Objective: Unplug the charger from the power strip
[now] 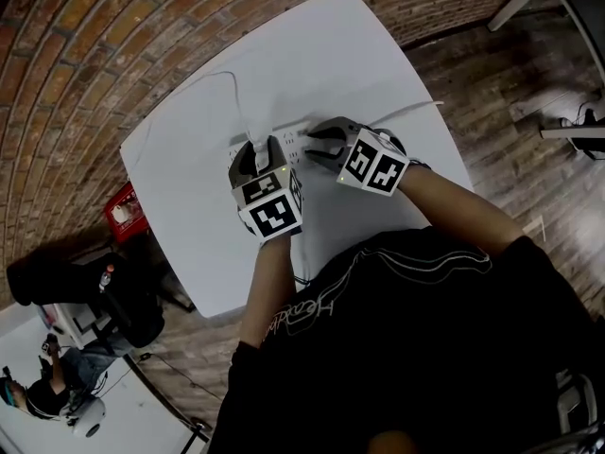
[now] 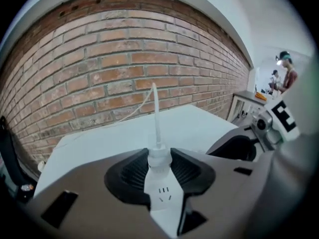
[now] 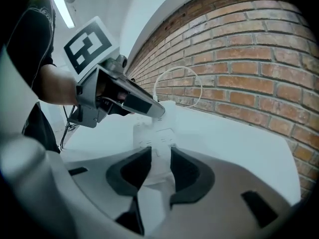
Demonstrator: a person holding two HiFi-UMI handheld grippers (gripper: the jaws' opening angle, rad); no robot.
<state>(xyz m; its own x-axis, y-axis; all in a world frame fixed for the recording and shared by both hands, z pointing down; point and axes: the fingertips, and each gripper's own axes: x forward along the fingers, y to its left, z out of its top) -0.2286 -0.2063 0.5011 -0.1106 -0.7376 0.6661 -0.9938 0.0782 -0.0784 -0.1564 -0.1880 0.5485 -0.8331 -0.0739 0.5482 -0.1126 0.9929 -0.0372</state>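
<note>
The left claw (image 2: 159, 159) is clamped on the cord end of the power strip (image 2: 163, 197) and the right claw (image 3: 159, 154) pinches the charger (image 3: 157, 169) between its jaws (white on white, hard to separate), so a slanted pull could jam the prongs or wrench the strip free.

White bench (image 1: 378, 74), white strip (image 2: 162, 195), white cable (image 2: 156, 113), white charger (image 3: 155, 151). The left gripper (image 2: 159, 169) and right gripper (image 3: 157, 167) are grey with black pads (image 2: 130, 176); their cubes (image 1: 272, 208) carry black-and-white square markers. Wall (image 2: 114, 68): red-brown brick, pale mortar. Floor (image 1: 510, 112): brown planks. Crate (image 1: 123, 211) red; shirt (image 1: 406, 348) black.
</note>
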